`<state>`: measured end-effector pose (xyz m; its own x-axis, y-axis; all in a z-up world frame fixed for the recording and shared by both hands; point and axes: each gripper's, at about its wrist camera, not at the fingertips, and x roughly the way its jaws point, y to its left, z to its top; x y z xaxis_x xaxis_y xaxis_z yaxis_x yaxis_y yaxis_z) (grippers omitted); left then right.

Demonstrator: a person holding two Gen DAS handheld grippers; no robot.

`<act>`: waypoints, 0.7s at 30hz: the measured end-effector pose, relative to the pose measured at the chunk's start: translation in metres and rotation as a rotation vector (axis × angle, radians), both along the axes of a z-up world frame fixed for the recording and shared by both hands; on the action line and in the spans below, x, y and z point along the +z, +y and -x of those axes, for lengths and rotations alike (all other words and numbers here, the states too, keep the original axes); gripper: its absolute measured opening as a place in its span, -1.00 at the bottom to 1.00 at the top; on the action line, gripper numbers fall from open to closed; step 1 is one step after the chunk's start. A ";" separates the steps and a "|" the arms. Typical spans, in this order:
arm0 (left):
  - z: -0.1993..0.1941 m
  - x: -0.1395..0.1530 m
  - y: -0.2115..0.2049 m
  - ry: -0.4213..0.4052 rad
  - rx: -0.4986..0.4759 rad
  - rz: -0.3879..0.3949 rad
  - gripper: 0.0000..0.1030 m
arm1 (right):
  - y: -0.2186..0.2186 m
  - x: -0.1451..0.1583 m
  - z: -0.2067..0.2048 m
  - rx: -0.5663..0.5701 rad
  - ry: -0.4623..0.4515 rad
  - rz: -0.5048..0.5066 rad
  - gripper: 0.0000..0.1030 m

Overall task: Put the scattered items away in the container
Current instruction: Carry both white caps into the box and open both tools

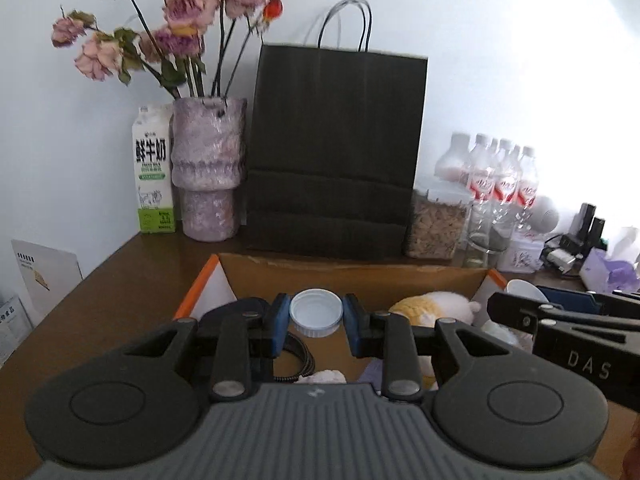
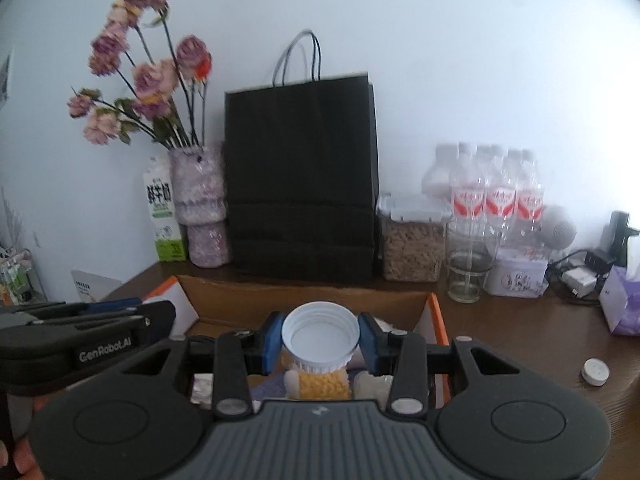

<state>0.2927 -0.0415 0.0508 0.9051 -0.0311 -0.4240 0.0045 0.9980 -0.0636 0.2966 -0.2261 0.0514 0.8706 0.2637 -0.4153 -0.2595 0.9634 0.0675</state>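
Claws (image 1: 316,330) (image 2: 320,340) each pinch a white lid (image 1: 316,312) (image 2: 320,338) over brown tabletop (image 1: 120,280) by white wall (image 1: 480,60).

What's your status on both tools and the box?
Left tool shut on white lid; right tool shut on white cup. Both over open cardboard box, plush toy already inside. Nothing blocking the drop.
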 end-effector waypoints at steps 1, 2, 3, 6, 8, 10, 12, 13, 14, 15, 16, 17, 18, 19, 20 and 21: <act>-0.004 -0.004 0.000 0.008 -0.004 0.000 -0.43 | 0.000 -0.005 -0.005 -0.002 0.012 0.007 -0.25; -0.007 -0.008 -0.001 0.016 -0.007 -0.003 -0.43 | 0.001 -0.010 -0.010 -0.001 0.023 0.012 -0.25; -0.011 -0.013 -0.002 0.024 -0.009 -0.012 -0.43 | 0.001 -0.015 -0.014 0.001 0.035 0.017 -0.25; -0.018 -0.026 -0.006 0.046 -0.020 -0.056 -0.43 | 0.002 -0.028 -0.025 -0.001 0.064 0.033 -0.25; -0.022 -0.032 -0.006 0.054 -0.028 -0.068 -0.43 | 0.001 -0.034 -0.030 -0.008 0.072 0.033 -0.25; -0.024 -0.035 -0.005 0.052 -0.036 -0.074 -0.43 | -0.001 -0.038 -0.033 -0.009 0.084 0.031 -0.25; -0.026 -0.038 -0.004 0.056 -0.041 -0.078 -0.43 | -0.002 -0.041 -0.035 -0.011 0.094 0.031 -0.25; -0.027 -0.040 -0.004 0.057 -0.043 -0.080 -0.43 | -0.001 -0.042 -0.035 -0.011 0.097 0.035 -0.25; -0.027 -0.041 -0.005 0.058 -0.046 -0.082 -0.43 | -0.001 -0.042 -0.035 -0.010 0.097 0.037 -0.25; -0.027 -0.041 -0.005 0.059 -0.050 -0.085 -0.43 | -0.001 -0.042 -0.034 -0.010 0.097 0.038 -0.24; -0.027 -0.041 -0.006 0.059 -0.053 -0.089 -0.43 | -0.001 -0.042 -0.033 -0.009 0.095 0.036 -0.24; -0.026 -0.041 -0.007 0.057 -0.057 -0.093 -0.43 | -0.001 -0.041 -0.032 -0.004 0.096 0.035 -0.24; -0.025 -0.041 -0.008 0.056 -0.059 -0.096 -0.42 | -0.001 -0.041 -0.032 0.000 0.100 0.038 -0.24; -0.025 -0.041 -0.009 0.055 -0.061 -0.101 -0.42 | -0.001 -0.041 -0.031 -0.001 0.101 0.042 -0.24; -0.024 -0.041 -0.010 0.053 -0.061 -0.106 -0.42 | -0.001 -0.041 -0.030 -0.003 0.097 0.045 -0.21; -0.024 -0.041 -0.010 0.048 -0.057 -0.113 -0.41 | -0.001 -0.041 -0.029 -0.004 0.097 0.047 -0.18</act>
<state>0.3168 -0.0520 0.0100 0.8817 -0.0313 -0.4708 0.0610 0.9970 0.0480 0.3260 -0.2271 0.0107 0.8268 0.2384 -0.5094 -0.2501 0.9671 0.0467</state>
